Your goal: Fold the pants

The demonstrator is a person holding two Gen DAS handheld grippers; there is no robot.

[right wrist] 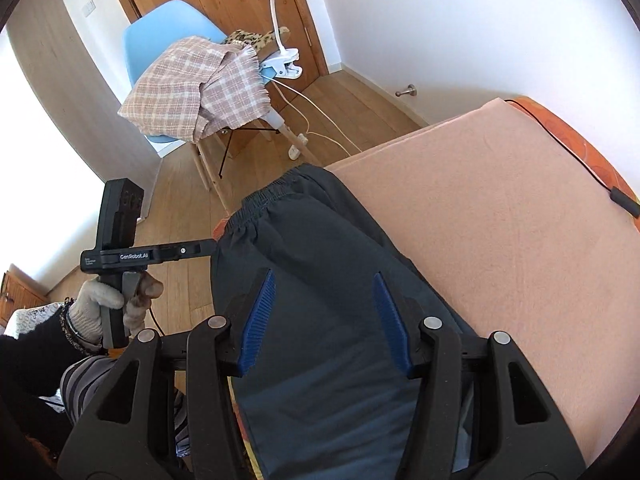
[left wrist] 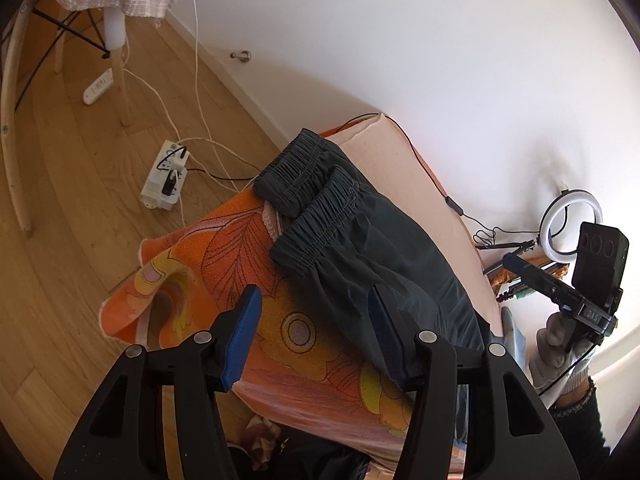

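Both hand-held grippers, left [left wrist: 314,332] and right [right wrist: 324,320], hover half open and empty over the dark pants [right wrist: 320,248] on the bed [right wrist: 520,208]; next, pinch matching edges for a square fold.

Your pants [right wrist: 320,240] lie on the table [right wrist: 500,220], waistband toward the chair [right wrist: 168,80]; power strip [left wrist: 166,176] on floor beyond.

The left gripper [right wrist: 208,249] carries the white marking "GenRobot.AI" on its black body; smaller print beside it is illegible. The right gripper [left wrist: 516,262] shows "DAS" on its clamp block.
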